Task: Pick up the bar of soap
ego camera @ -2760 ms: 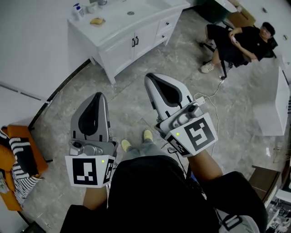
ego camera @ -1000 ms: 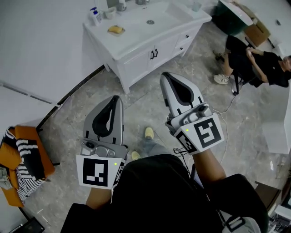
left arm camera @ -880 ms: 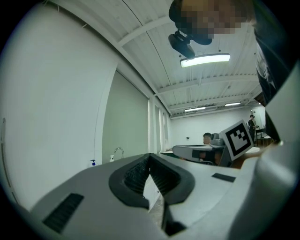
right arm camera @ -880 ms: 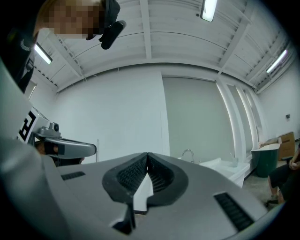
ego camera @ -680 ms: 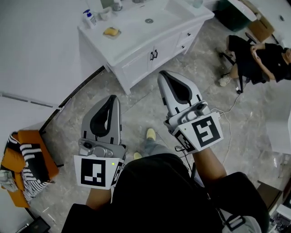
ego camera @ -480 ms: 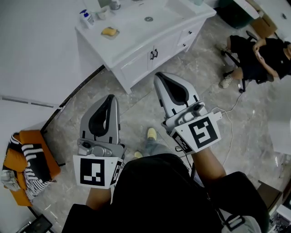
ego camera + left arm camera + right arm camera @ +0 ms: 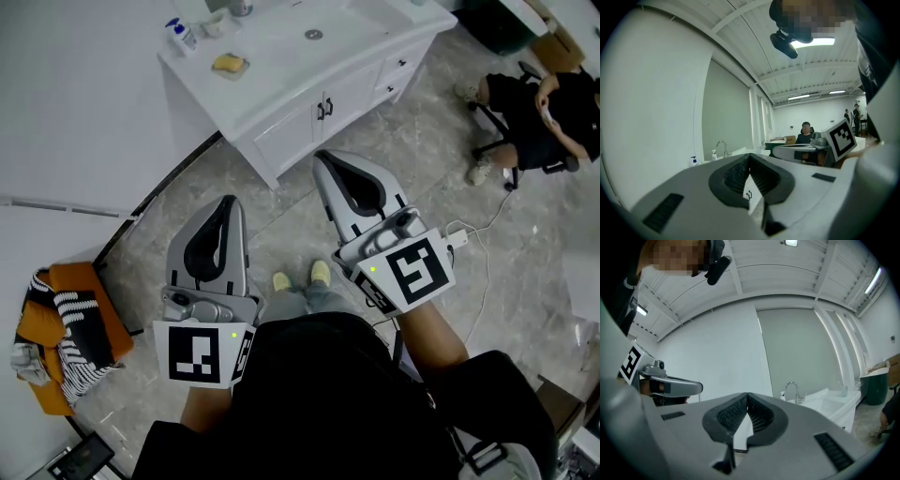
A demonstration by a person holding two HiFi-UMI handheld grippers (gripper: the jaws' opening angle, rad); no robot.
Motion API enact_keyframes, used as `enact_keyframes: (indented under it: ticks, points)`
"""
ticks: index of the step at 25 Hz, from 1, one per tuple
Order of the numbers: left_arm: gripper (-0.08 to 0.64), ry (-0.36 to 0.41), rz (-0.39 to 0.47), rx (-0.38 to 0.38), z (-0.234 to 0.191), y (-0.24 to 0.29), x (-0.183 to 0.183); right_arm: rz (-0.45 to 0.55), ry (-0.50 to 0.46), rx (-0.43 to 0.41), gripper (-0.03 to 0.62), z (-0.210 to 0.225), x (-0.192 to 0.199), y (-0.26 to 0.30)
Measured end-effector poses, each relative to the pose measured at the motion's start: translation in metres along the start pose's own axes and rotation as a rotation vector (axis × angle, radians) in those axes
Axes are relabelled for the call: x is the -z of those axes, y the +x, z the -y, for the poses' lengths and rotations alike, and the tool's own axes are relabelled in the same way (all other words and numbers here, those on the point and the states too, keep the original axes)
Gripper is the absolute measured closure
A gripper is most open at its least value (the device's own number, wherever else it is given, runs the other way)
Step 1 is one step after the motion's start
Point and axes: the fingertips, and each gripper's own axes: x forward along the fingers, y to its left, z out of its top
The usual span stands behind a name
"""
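Looking down in the head view, the person stands on a grey marbled floor (image 7: 281, 202) with a gripper in each hand. The only print is a black-and-white square marker (image 7: 199, 354) on each cube, block patterns rather than letters. The left hand-held gripper (image 7: 228, 200) and the right hand-held gripper (image 7: 323, 157) both have their jaws pressed together and carry nothing. The yellow bar of soap (image 7: 229, 64) lies well apart from them on the white table (image 7: 281, 84), near a pump bottle (image 7: 183, 34).

In the left gripper view, the ribbed pads meet at the tips with nothing between them; a faucet (image 7: 723, 145) and a seated person (image 7: 805, 133) show beyond.

In the right gripper view, the jaws are likewise closed and empty, with the faucet beyond them.
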Motion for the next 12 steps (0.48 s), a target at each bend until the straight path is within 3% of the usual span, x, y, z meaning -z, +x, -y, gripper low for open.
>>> enact_keyframes:
  ticks: [12]
  points:
    - [0.554, -0.016, 0.002, 0.053, -0.005, 0.011, 0.004, 0.003, -0.017, 0.032, 0.584, 0.002, -0.003, 0.012]
